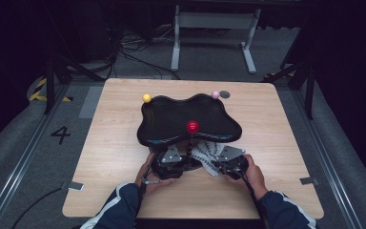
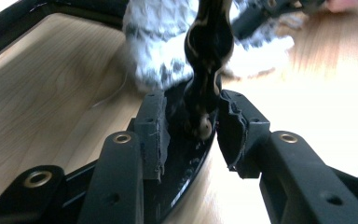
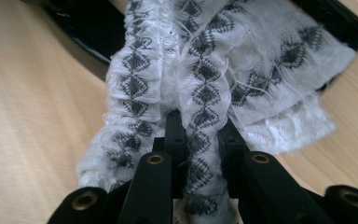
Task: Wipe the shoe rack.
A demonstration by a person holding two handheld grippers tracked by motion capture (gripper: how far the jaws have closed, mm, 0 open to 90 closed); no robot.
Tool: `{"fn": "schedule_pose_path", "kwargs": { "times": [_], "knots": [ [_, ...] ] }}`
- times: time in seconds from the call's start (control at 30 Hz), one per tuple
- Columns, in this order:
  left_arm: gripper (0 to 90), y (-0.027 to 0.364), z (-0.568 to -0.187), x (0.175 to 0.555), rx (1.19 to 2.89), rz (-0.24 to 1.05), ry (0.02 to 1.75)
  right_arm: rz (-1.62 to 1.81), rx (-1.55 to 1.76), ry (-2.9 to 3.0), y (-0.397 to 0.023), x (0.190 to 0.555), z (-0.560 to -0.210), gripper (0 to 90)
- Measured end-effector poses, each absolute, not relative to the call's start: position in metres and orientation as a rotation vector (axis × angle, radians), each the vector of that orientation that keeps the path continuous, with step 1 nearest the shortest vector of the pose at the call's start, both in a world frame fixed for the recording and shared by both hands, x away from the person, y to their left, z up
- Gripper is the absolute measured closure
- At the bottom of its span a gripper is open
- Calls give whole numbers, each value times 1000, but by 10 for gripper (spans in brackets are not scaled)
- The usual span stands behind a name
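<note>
Nearest the person, both hands sit at the table's (image 1: pixel 124 191) near edge, each with a gripper aimed away towards the far edge. The right gripper (image 3: pixel 200 140) is clamped tight on a bunched fold of the white cloth (image 3: pixel 242 65) with the dark diamond pattern; its jaws pinch the fabric between them. In the high view that right gripper (image 1: pixel 221 162) holds the cloth (image 1: pixel 205 155) just in front of the black tray (image 1: pixel 171 114), low over the wood.

The left gripper (image 2: pixel 189 126) has its jaws standing a little apart, either side of a glossy dark stem (image 2: pixel 207 56); I can't tell for sure whether the pads press on it, but there looks to be a gap on each side. From above, the left gripper (image 1: pixel 178 160) sits right at the foot of that stem, which carries a red ball (image 1: pixel 192 127) on top.

As for progress, I judge the cloth gathered and gripped but not yet laid out or put away, so the main move is still to come. The cloth's long axis runs away from the right gripper towards the tray, its free end fanning out under the tray's near rim.

Farther off, a yellow ball (image 1: pixel 147 98) and a pink ball (image 1: pixel 215 94) mark the tray's far corners.
</note>
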State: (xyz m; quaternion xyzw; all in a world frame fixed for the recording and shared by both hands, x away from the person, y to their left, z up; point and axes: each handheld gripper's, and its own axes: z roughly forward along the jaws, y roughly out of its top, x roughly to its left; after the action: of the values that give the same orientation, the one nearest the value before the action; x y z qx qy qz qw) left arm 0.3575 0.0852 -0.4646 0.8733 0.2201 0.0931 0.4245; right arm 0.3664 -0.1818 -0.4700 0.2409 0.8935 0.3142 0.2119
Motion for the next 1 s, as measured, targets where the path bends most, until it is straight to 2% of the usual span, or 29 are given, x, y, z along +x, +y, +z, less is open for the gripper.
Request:
{"fn": "schedule_pose_path", "kwargs": {
  "times": [0.13,0.33,0.67,0.83,1.0],
  "knots": [
    [692,84,-465,354,2172,234,534,1021,691,2447,-190,364,-457,796],
    [731,80,-470,355,2209,260,519,1270,524,2349,-182,337,-416,794],
    [747,77,-473,357,2175,238,525,1368,356,2201,-158,317,-393,793],
    [747,76,-472,359,2187,243,510,1291,323,2212,-152,319,-399,793],
    [746,75,-473,358,2175,243,514,1178,476,2263,-170,347,-422,794]
  ]
}}
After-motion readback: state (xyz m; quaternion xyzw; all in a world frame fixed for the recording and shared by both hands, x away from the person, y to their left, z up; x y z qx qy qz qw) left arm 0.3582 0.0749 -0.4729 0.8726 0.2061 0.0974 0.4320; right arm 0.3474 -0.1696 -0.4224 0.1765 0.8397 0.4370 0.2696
